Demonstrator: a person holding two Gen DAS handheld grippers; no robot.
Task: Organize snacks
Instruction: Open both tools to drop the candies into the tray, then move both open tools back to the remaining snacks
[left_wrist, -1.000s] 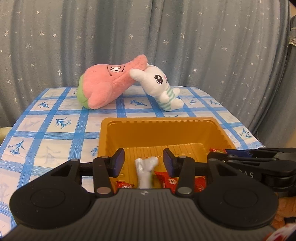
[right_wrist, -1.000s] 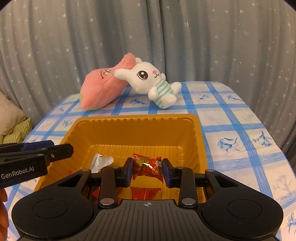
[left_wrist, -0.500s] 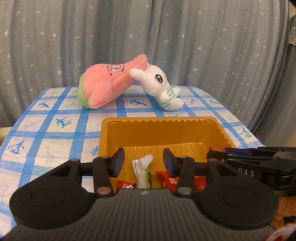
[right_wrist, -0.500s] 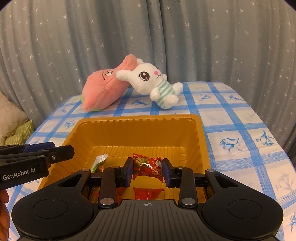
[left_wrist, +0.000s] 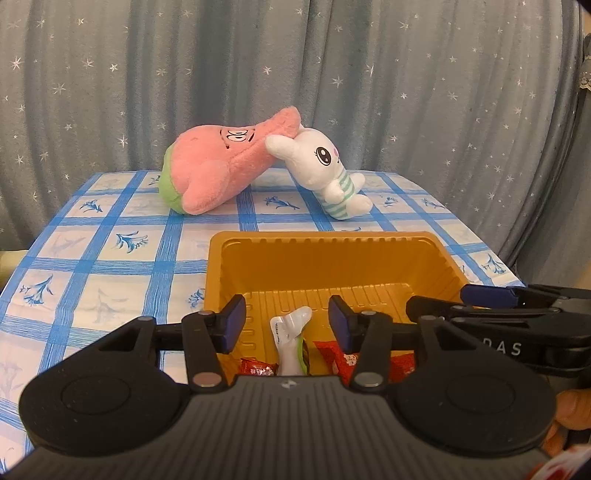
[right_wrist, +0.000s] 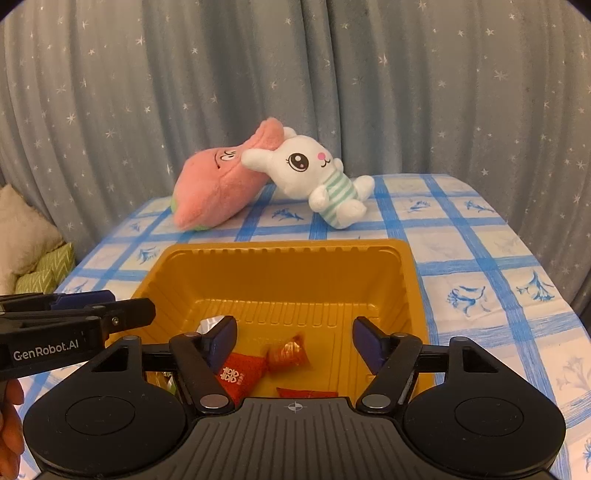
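Right wrist view alone shows the right tool (right_wrist: 293, 341) opening, empty, over an orange candy (right_wrist: 288, 352) in the tray (right_wrist: 280, 258).

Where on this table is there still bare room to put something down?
Bare tablecloth lies right of the yellow tray, and more on its left. The tray's far half is bare too. It is crowded at the tray's near end with red snack packets, and behind, where the two plush toys lie.
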